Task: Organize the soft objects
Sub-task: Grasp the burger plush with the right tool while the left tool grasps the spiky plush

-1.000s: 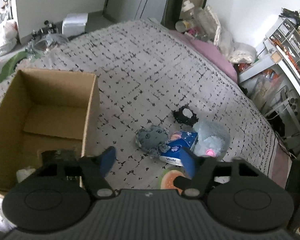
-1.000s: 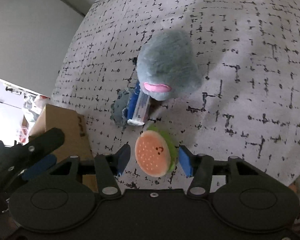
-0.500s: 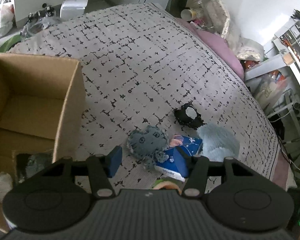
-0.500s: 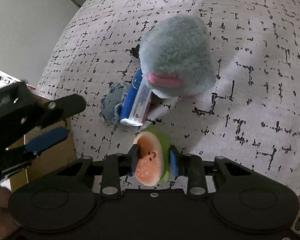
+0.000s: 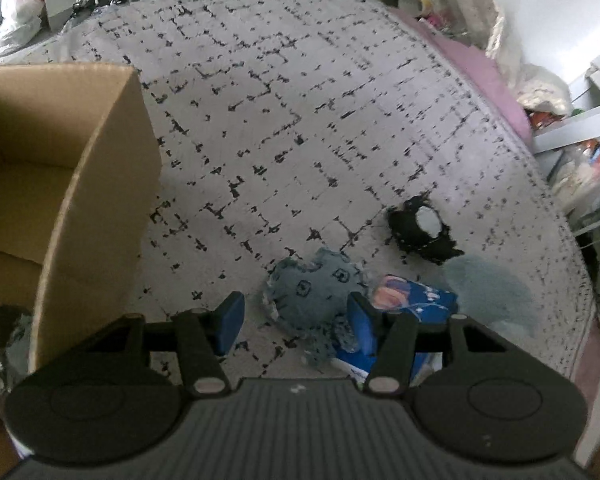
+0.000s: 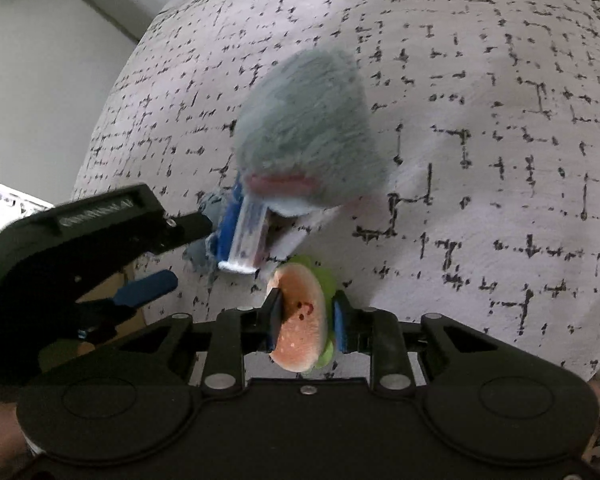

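My left gripper [image 5: 294, 326] is open just above a grey-blue heart-shaped plush [image 5: 316, 292] that lies between its fingers on the bed. A blue tissue pack [image 5: 414, 298], a fluffy grey plush [image 5: 488, 292] and a black-and-white plush [image 5: 422, 230] lie to the right. My right gripper [image 6: 306, 322] is shut on a burger plush [image 6: 302, 320], held off the bed. In the right wrist view the fluffy grey plush [image 6: 308, 136] rests on the tissue pack [image 6: 244, 232], and the left gripper [image 6: 100, 240] shows at the left.
An open cardboard box [image 5: 96, 184] stands on the bed at the left, with a dark item in its near corner. The patterned grey bedspread [image 5: 300, 100] stretches beyond. Cluttered shelves and bags stand past the right edge of the bed [image 5: 580, 152].
My right gripper closed on the burger plush and lifted it. My left gripper moved right and down from the box to the heart-shaped plush.
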